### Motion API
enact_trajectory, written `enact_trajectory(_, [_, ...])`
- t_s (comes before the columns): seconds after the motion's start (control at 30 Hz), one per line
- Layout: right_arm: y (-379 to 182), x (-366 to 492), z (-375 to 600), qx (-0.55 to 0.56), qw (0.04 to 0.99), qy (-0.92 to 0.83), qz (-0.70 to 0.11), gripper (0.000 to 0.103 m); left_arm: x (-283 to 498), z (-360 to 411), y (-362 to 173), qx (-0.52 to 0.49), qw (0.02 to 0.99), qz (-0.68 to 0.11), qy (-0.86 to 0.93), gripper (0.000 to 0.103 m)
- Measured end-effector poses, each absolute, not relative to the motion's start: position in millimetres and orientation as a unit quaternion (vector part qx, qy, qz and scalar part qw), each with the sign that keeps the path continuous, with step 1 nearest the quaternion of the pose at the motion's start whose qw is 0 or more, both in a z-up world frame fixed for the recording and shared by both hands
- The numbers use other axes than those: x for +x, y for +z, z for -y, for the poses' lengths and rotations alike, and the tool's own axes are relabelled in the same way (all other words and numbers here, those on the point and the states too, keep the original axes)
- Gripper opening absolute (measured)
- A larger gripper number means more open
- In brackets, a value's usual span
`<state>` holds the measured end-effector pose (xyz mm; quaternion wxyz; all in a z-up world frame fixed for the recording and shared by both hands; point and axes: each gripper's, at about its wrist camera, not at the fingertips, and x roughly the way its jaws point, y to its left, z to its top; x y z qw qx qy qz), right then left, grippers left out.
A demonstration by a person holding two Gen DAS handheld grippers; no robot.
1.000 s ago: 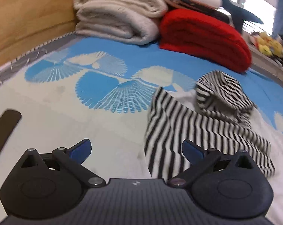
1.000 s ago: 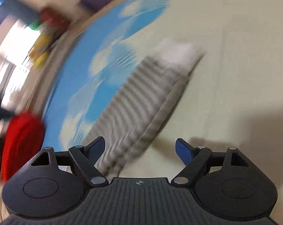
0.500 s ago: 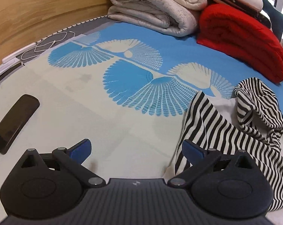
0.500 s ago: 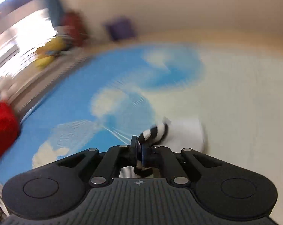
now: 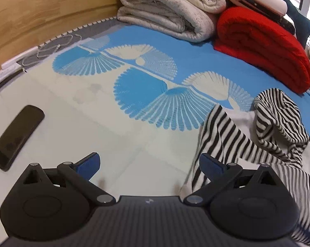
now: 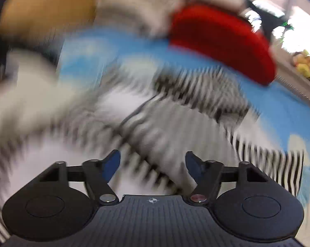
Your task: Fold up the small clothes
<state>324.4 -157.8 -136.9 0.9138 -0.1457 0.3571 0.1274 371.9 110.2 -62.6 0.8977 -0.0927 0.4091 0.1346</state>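
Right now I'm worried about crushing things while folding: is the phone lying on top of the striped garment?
No, the phone lies on bare sheet at far left, well apart from the striped garment.

Black-and-white striped garment [image 5: 233, 144], red blanket [image 5: 264, 47], blue-and-cream fan-patterned sheet [image 5: 146, 94].

Under me is the bed [image 5: 117, 127], its cover cream near me and blue with fan shapes farther off. On it lie a black phone [image 5: 18, 136] at my left, the crumpled striped garment [image 5: 257, 144] at my right, and along the far edge a folded cream blanket [image 5: 169, 14] just beside a rolled red blanket [image 5: 264, 47]. A white cable [image 5: 56, 46] is coiled near the wooden headboard.
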Motion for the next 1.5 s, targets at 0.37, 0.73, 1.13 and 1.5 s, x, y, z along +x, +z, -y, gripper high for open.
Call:
enact_trajectory(0.37, [-91.4,231.6,278.5,0.022,0.932,-0.063,-0.356,0.082,355.4,-35.7,-68.0,0.022,0.921,-0.386,0.056,0.103])
enact_trajectory(0.73, [-115.4,249.4,319.9,-0.004,0.915,-0.155,-0.372,0.082,340.3,5.5,-81.6,0.099,0.923,-0.372,0.030,0.103])
enact_trajectory(1.13, [-116.7,250.8,324.6,0.054,0.905,-0.135,-0.400,0.082,339.3,3.0,-81.6,0.086,0.920,-0.382,0.025,0.103])
enact_trajectory(1.5, [-120.3,253.3,319.2,0.050,0.903,-0.128,-0.408,0.082,340.5,-0.4,-80.1,0.077,0.920,-0.384,0.026,0.103])
